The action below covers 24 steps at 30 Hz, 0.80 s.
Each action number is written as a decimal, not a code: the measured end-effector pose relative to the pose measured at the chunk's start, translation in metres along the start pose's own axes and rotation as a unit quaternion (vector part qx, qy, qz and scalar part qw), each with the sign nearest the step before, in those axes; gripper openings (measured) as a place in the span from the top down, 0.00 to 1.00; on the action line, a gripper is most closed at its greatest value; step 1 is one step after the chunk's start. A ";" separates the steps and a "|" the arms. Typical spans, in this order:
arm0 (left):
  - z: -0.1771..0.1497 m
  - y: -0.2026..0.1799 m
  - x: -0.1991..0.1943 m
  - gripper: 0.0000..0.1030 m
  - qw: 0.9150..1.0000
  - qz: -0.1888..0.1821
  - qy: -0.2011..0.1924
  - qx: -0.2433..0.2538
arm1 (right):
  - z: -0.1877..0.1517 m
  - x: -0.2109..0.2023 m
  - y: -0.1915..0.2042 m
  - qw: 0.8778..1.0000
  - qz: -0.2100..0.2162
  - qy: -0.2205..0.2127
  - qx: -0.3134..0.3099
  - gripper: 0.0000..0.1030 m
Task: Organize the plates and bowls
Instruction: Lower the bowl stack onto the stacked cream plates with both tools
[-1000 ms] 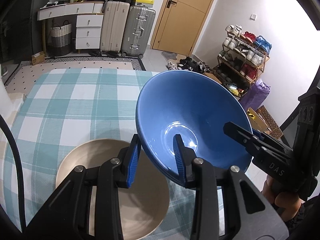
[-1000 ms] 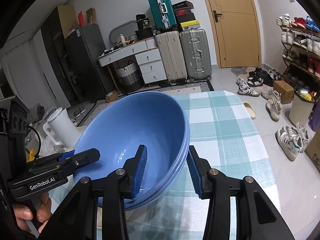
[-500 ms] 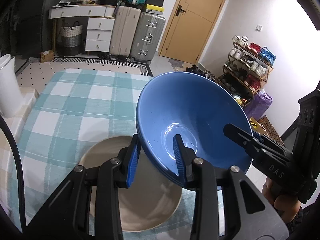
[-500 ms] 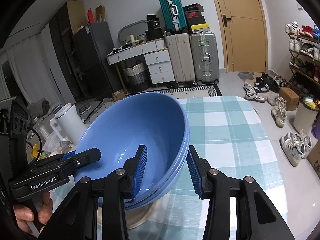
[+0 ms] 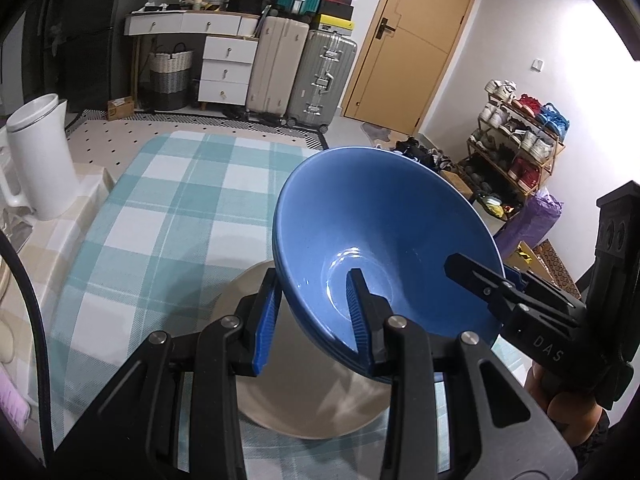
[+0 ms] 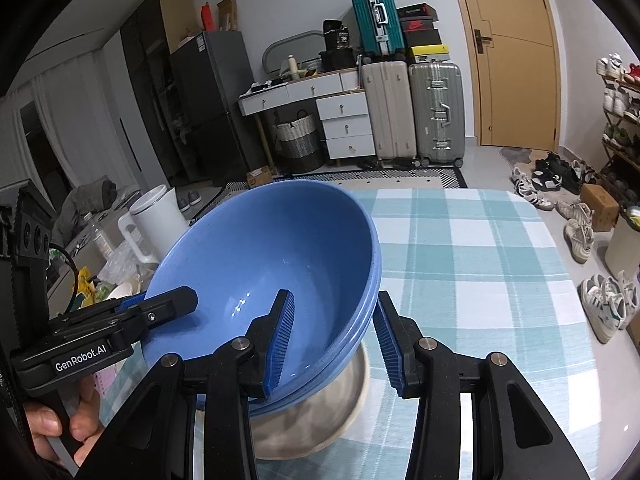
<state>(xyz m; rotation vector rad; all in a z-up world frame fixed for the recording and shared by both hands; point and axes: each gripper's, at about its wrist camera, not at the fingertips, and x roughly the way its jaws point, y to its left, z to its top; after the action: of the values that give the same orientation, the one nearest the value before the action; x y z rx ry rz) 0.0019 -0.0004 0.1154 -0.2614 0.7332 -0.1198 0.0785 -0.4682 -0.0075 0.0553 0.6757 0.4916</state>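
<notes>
The worktop, covered in a teal-and-white checked cloth, carries only one piece of the tableware that can be seen — a wide beige plate lying flat near its front edge — so the sorting looks, as a judgement, to be somewhere in the middle: the plate is already set down and the bowls are not yet on anything. Above that plate hangs a stack of blue bowls, nested one inside another, at least two by the rim lines seen in the right wrist view; the exact count cannot be told. The stack is tilted, its mouth turned up and toward the cameras, clear of the plate and partly over it. The bowls are glossy and plain blue, with a small round flat bottom that catches a light spot; they look empty and clean. The left gripper is clenched on the rim on one side, one finger inside and one outside, and the right gripper grasps the opposite rim the same way — each held by a person's hand. What seems left is to lower the stack, probably onto the plate.
</notes>
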 end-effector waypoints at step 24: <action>-0.019 0.041 0.050 0.71 0.999 0.030 0.036 -0.025 | -0.023 0.056 0.018 0.998 0.013 0.054 -0.009 0.59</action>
<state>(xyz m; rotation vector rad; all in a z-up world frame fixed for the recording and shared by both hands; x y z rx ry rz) 0.0264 0.0257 0.0578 -0.2831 0.8154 -0.0538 0.0942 -0.4292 -0.0549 0.0216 0.7763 0.5281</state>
